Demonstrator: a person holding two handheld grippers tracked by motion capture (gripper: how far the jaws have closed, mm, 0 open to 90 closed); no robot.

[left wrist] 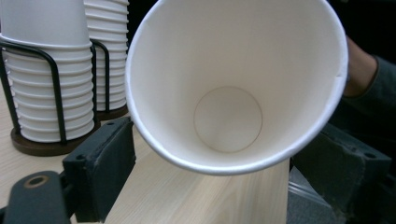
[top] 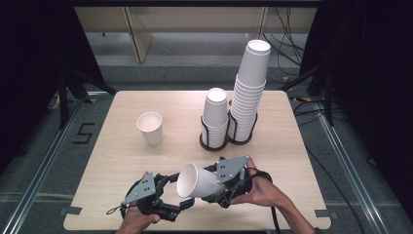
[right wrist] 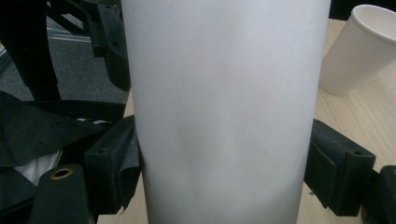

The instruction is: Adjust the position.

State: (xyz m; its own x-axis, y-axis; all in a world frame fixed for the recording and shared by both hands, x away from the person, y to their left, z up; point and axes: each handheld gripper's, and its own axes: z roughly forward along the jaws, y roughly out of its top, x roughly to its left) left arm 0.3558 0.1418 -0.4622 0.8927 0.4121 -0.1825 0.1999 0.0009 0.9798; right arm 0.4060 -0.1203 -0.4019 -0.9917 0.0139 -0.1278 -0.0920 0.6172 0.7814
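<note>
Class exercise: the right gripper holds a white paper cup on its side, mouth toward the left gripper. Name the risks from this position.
1. The right gripper clamps the thin-walled white paper cup across its body; squeezing could dent it.
2. The left gripper has its jaws either side of the cup's rim; closing there could crumple the rim.
3. The tall stack of white paper cups stands close behind; a lifted elbow could topple it.

Legible markings: one item. A dark mark shaped like the numeral "5" [top: 84, 133], apparently laid out in tape strips, on the grey floor [top: 44, 161] just beside the left edge of the desk [top: 122, 161]; at this size it could equally be an "S". Cups, cup holders and desk surface: no print, label or brand readable.
</note>
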